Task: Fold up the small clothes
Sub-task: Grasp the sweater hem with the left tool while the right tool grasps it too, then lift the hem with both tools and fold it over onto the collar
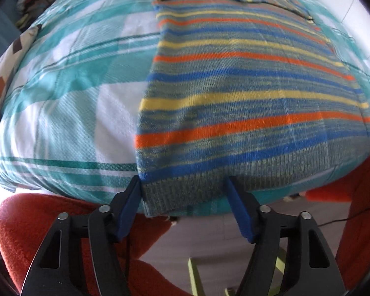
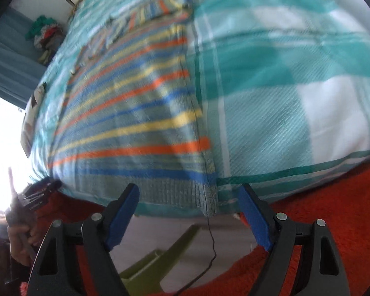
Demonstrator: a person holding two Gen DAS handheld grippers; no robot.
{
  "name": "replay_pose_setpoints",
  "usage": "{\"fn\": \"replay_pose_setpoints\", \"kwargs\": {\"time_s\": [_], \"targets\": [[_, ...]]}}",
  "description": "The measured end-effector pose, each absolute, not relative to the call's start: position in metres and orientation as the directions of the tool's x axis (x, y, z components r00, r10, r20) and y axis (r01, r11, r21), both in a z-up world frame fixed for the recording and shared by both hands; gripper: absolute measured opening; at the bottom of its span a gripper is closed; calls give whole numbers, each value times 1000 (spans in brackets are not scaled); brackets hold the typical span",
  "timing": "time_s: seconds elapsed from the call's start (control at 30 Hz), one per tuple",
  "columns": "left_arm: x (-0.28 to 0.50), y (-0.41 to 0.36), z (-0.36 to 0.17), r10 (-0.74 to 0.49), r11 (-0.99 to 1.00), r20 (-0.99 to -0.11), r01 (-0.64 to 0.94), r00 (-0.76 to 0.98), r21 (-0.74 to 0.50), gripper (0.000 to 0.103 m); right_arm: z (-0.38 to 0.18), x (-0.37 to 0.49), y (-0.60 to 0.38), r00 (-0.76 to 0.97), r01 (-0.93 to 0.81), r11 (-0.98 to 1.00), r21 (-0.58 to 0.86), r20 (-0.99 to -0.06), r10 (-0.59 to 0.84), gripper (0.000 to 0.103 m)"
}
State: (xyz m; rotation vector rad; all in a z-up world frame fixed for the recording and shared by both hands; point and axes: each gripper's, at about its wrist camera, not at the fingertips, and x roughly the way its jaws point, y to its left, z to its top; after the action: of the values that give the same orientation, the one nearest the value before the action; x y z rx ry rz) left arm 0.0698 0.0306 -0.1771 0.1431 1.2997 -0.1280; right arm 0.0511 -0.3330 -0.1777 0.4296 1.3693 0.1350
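Left wrist view: left tongs (image 1: 183, 181) open, blue pads astride the striped sweater (image 1: 246, 93) hem corner, not pressing; bare checked bedspread (image 1: 69, 103) at 9 o'clock.
Right wrist view: right tongs (image 2: 188, 188) open around the opposite hem corner; sweater lies flat at 11 o'clock, bedspread free at 2 o'clock.

home bedroom: checked bedspread (image 1: 61, 103)

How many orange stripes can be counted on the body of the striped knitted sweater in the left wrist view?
4 on the striped knitted sweater: nearest the ribbed hem, at mid-body, above that, and near the folded sleeve; that sleeve may hide more.
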Motion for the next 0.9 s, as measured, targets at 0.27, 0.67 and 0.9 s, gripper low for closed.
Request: {"fn": "replay_pose_setpoints", "kwargs": {"time_s": [0.27, 0.67, 0.9], "targets": [[78, 52, -161, -163, 985, -963, 90, 215, -147, 6, -165, 54, -337, 217, 133, 878, 459, -878, 426, 5], [246, 62, -82, -298, 954, -873, 112, 387, -276, 6, -97, 200, -352, 484, 84, 846, 526, -764, 427, 5], [385, 63, -105, -316, 943, -863, 32, 395, -331, 6, -103, 325, -376, 520, 134, 845, 517, -763, 384, 5]]}}
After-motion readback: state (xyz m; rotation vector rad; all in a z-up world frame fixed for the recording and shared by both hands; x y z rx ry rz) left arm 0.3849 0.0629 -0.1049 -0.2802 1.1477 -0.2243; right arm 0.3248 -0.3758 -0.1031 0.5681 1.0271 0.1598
